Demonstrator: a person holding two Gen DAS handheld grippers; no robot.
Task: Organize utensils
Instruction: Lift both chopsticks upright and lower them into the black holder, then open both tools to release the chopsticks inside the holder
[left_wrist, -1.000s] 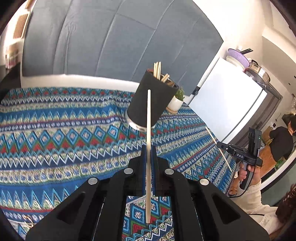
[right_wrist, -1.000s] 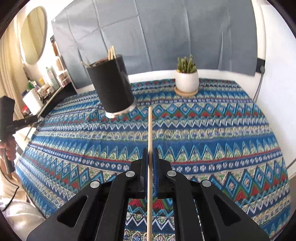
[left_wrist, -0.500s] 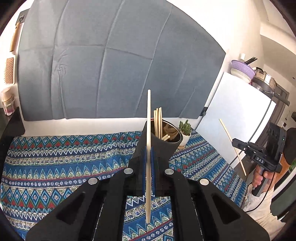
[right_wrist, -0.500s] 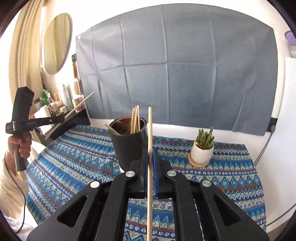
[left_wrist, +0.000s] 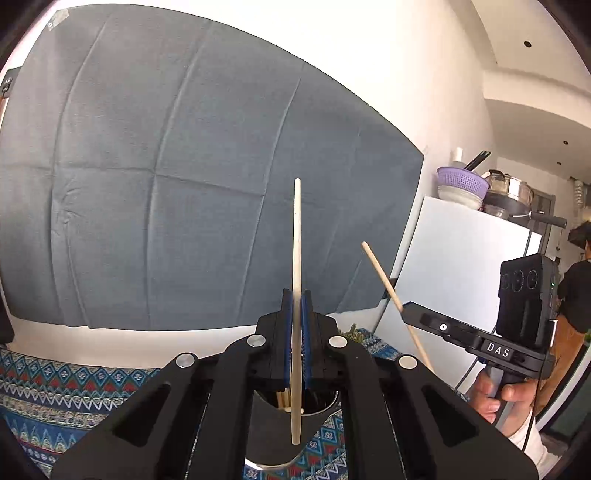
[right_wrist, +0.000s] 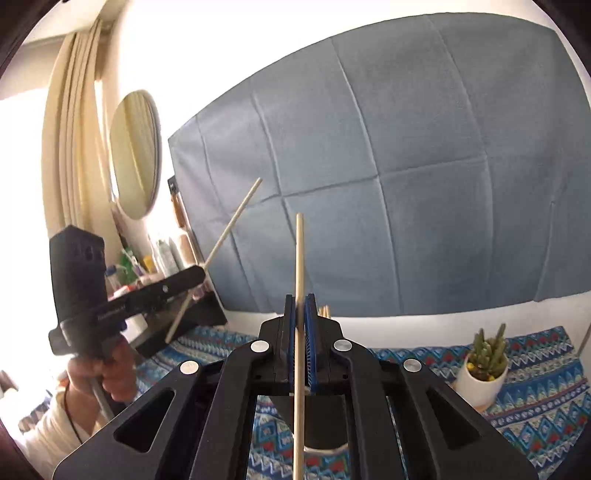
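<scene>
My left gripper (left_wrist: 295, 295) is shut on a pale wooden chopstick (left_wrist: 296, 240) held upright. Below its fingers stands the black utensil cup (left_wrist: 291, 435) with several chopsticks in it. My right gripper (right_wrist: 300, 299) is shut on another wooden chopstick (right_wrist: 300, 258), also upright, above the same cup (right_wrist: 317, 417). The right gripper (left_wrist: 408, 308) with its chopstick (left_wrist: 384, 280) shows at the right of the left wrist view. The left gripper (right_wrist: 201, 273) and its chopstick (right_wrist: 229, 229) show at the left of the right wrist view.
A blue patterned tablecloth (right_wrist: 546, 402) covers the table. A small cactus in a white pot (right_wrist: 482, 373) stands at the right. A grey curtain (left_wrist: 184, 184) hangs behind. A white fridge (left_wrist: 461, 258) with bowls on top stands right; a shelf with bottles (right_wrist: 162, 258) stands left.
Both grippers have tilted up and come in close over the cup, each still holding its chopstick. The cup has dropped from mid-frame to below the fingers in both views.
</scene>
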